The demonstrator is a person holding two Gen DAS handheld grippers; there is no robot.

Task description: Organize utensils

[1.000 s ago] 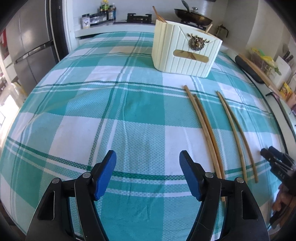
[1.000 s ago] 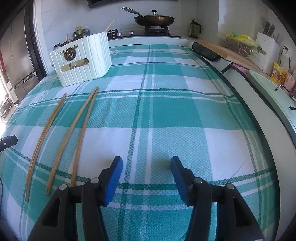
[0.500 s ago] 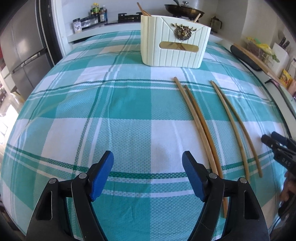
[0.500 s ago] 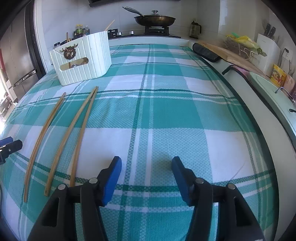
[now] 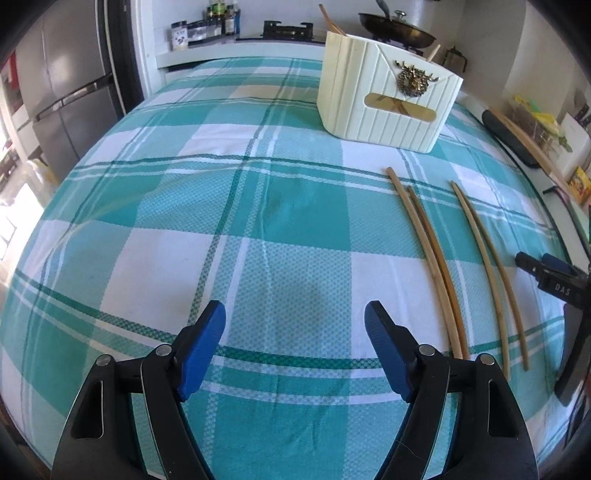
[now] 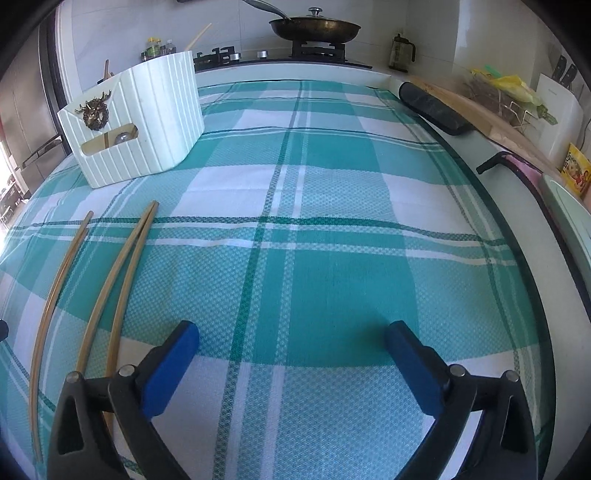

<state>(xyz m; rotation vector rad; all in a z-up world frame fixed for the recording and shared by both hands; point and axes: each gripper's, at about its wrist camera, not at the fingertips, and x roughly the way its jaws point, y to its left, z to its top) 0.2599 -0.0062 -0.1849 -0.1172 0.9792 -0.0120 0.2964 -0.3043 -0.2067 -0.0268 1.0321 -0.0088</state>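
Two pairs of wooden chopsticks lie on the green checked cloth: one pair [image 5: 430, 254] and a second pair [image 5: 487, 266] to its right in the left wrist view. In the right wrist view they lie at the left, one pair [image 6: 114, 280] and the other [image 6: 51, 295]. A cream ribbed utensil box [image 5: 384, 99] with a brass stag badge stands beyond them, also in the right wrist view [image 6: 147, 122], holding a few utensils. My left gripper [image 5: 295, 328] is open and empty, left of the chopsticks. My right gripper [image 6: 291, 350] is open and empty, right of them.
The right gripper's tip [image 5: 550, 273] shows at the right edge of the left wrist view. A stove with a pan [image 6: 314, 27] is at the back. A dark roll [image 6: 432, 107], a board and a sink line the right counter. A fridge [image 5: 62, 88] stands left.
The right gripper's jaws have opened wider and it has moved forward. The left gripper has shifted slightly; the box now appears further right in its view.
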